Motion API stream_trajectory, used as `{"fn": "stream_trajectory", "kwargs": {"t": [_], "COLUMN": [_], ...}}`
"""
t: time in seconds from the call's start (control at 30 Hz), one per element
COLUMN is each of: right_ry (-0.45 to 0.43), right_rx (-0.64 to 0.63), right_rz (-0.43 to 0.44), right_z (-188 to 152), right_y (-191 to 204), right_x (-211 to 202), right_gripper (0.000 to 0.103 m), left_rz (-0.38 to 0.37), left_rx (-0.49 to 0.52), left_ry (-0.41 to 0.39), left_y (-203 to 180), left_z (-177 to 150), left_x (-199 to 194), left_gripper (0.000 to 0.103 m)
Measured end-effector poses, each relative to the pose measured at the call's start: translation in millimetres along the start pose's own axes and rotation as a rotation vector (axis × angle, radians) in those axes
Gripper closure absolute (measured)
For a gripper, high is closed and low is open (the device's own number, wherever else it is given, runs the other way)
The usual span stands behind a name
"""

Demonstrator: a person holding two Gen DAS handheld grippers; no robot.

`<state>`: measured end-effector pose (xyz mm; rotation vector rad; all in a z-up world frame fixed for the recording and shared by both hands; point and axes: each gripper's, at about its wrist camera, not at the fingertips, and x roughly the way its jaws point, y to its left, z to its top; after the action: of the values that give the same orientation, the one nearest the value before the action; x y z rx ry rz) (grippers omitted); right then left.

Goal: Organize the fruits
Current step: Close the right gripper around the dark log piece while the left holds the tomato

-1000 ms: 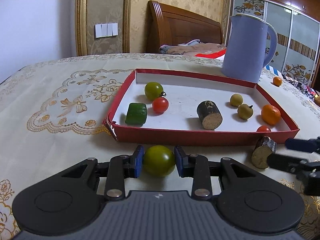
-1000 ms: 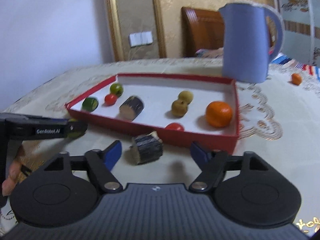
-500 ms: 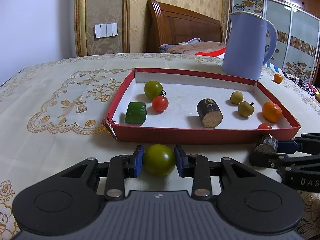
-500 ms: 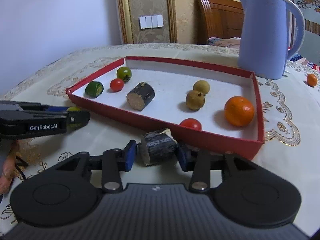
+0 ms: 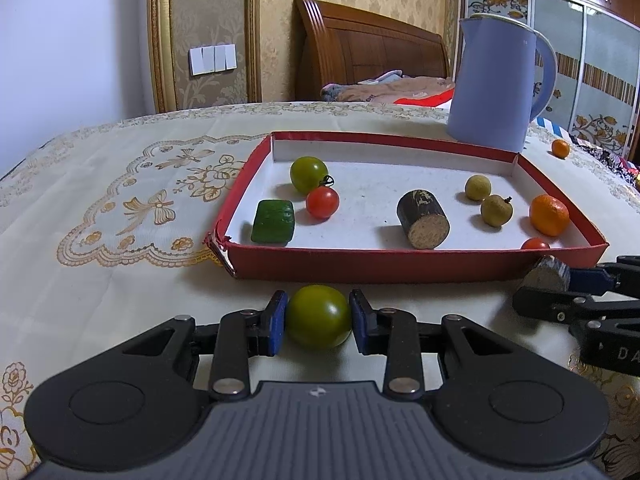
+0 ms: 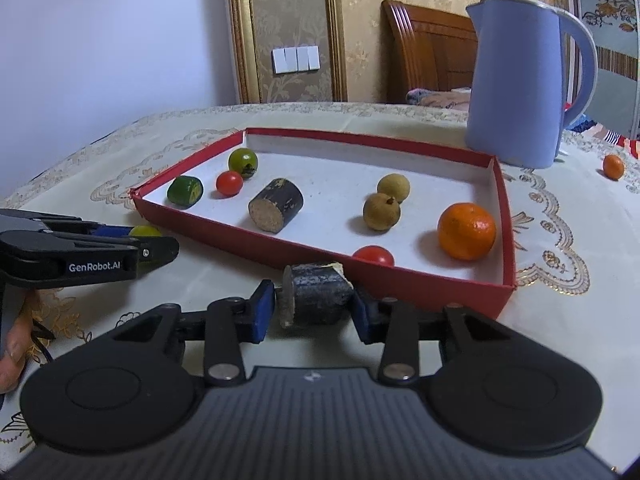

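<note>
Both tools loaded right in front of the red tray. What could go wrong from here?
1. The left tool pinches a round green tomato; it may squirt out on lifting.
2. The right tool holds the dark stalk piece close against the tray's near wall; lifting could snag the wall.
3. Both tools sit close together; they might collide.

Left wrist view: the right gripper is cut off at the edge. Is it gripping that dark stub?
Observer: Yes. The right wrist view shows the right gripper with a pad at each end of the stub, just outside the tray.
Operator: Anything on the left gripper from there?
Observer: The left gripper is seen side-on, and only the top of its green tomato shows.
Operator: Is the person visible?
Observer: Only a hand, at the left edge.
</note>
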<state>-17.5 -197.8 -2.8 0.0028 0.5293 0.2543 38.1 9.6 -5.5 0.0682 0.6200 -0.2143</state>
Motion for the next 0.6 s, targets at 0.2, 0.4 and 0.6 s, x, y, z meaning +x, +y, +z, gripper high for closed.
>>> {"fn": "stream_trajectory", "kwargs": {"t": [0.2,0.4,0.6], "right_ry": [-0.013,-0.044,-0.019], "right_rx": [0.001,0.014,0.035], "right_rz": [-0.004,-0.016,-0.013], "right_z": [0.6,-0.4,0.6], "right_y": [-0.5,-2.2,-6.2], "right_x": [-2.0,-7.0,-2.6], "right_gripper": [0.065,0.071,0.072], "left_rz": [0.001,0.004,0.011], "left_rx": [0.007,0.011,0.019], "left_ry": [-0.001,-0.003,-0.004], "left_y": [-1.2,-2.2,-3.1], "left_z": [-0.2,-0.1,-0.2], "left_x": [0.1,-0.6,-0.6], "left_gripper": [0.071,0.071,0.071]}}
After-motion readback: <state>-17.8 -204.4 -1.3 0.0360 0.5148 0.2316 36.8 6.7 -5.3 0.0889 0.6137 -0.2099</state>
